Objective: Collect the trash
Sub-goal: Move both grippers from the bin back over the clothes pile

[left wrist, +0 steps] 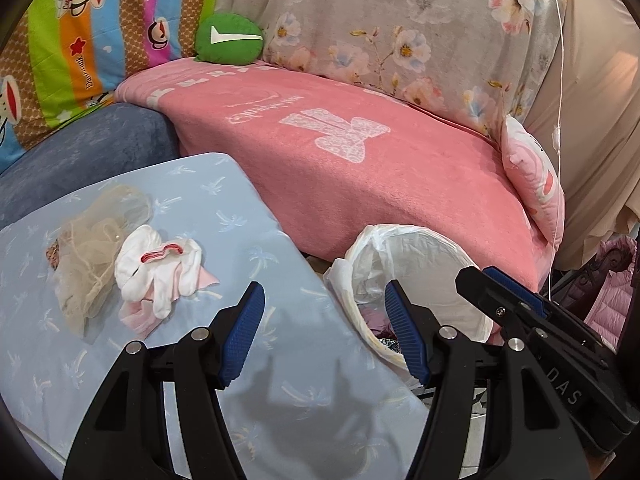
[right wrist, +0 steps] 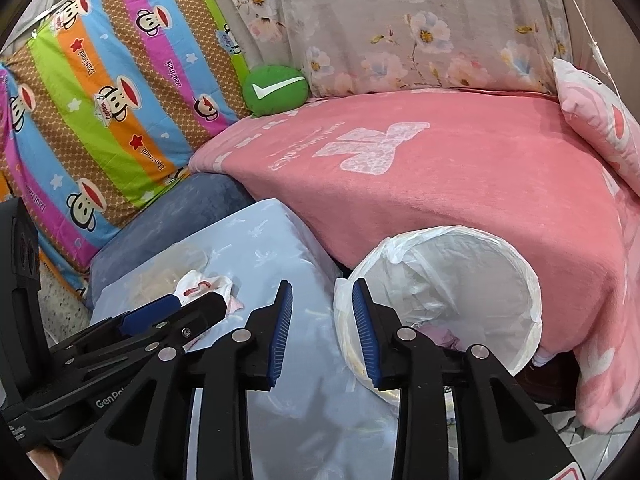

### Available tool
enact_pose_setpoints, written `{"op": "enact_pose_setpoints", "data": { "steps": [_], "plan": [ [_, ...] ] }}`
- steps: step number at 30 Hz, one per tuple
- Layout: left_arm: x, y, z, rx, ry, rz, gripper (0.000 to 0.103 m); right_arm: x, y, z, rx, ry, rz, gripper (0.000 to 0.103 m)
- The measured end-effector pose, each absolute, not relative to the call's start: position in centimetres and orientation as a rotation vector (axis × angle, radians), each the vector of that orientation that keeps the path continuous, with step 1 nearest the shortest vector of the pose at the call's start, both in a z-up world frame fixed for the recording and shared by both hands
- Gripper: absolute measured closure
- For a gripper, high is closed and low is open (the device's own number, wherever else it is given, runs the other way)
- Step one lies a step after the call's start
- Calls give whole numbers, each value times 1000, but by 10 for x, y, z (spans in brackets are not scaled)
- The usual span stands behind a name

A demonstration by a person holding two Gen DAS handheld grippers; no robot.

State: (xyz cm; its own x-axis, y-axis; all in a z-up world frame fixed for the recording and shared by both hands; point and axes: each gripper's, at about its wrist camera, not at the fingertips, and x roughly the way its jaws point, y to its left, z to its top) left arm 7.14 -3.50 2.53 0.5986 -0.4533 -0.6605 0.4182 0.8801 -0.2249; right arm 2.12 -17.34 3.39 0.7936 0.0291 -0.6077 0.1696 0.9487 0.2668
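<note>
A crumpled white and pink cloth scrap (left wrist: 160, 272) and a beige mesh puff (left wrist: 92, 252) lie on the light blue cushion (left wrist: 240, 208). A bin lined with a white plastic bag (left wrist: 420, 280) stands to the cushion's right, with some things inside. My left gripper (left wrist: 324, 304) is open and empty above the cushion's right edge. My right gripper (right wrist: 322, 300) is open and empty beside the bin (right wrist: 460, 280), and also shows at the right of the left wrist view (left wrist: 500, 292). The scrap shows in the right wrist view (right wrist: 208, 284) behind the left gripper (right wrist: 188, 312).
A pink blanket (left wrist: 360, 160) covers the sofa seat behind the bin. A green round cushion (left wrist: 228, 40), a striped monkey-print cover (left wrist: 80, 40) and a floral cover (left wrist: 400, 20) stand at the back. A pink pillow (left wrist: 532, 176) lies at the right. A pink jacket (left wrist: 616, 292) is at far right.
</note>
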Motion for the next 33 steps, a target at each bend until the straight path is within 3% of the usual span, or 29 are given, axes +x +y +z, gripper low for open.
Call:
{"op": "enact_pose_setpoints", "data": {
  "steps": [9, 33],
  "plan": [
    [72, -4, 19, -80, 790, -454, 43, 26, -151, 35, 291, 661, -52, 61],
    [84, 114, -12, -204, 842, -213, 23, 61, -62, 11, 214, 747, 70, 48]
  ]
}}
